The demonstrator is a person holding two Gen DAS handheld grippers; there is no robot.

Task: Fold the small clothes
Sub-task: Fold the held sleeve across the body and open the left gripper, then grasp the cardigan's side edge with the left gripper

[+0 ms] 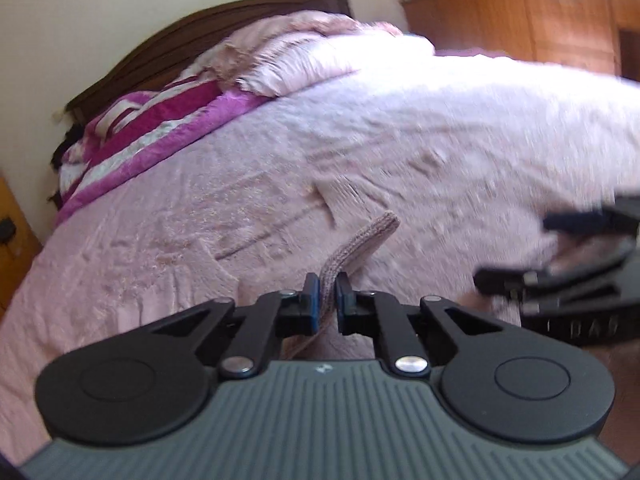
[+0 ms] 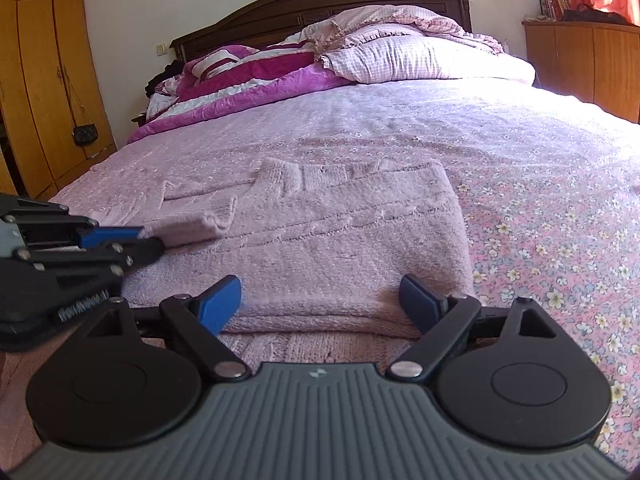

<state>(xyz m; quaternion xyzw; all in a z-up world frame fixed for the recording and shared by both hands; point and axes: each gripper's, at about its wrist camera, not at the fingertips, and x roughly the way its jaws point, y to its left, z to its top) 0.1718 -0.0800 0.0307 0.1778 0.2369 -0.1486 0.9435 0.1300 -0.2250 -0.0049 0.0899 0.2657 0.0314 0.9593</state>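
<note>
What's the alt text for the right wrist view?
The open right gripper hovers at the near edge of a pink knit sweater laid on a floral bedspread. At left, the left gripper is shut on the sweater's cuff. Pillows and a dark headboard lie beyond.

A home bedroom: a wide bed (image 2: 540,208) under a flowered pink cover, pillows (image 2: 420,58) and a magenta quilt (image 2: 256,80) heaped against its dark wooden headboard (image 2: 320,4), wooden wardrobes (image 2: 40,80) along the left wall.
</note>
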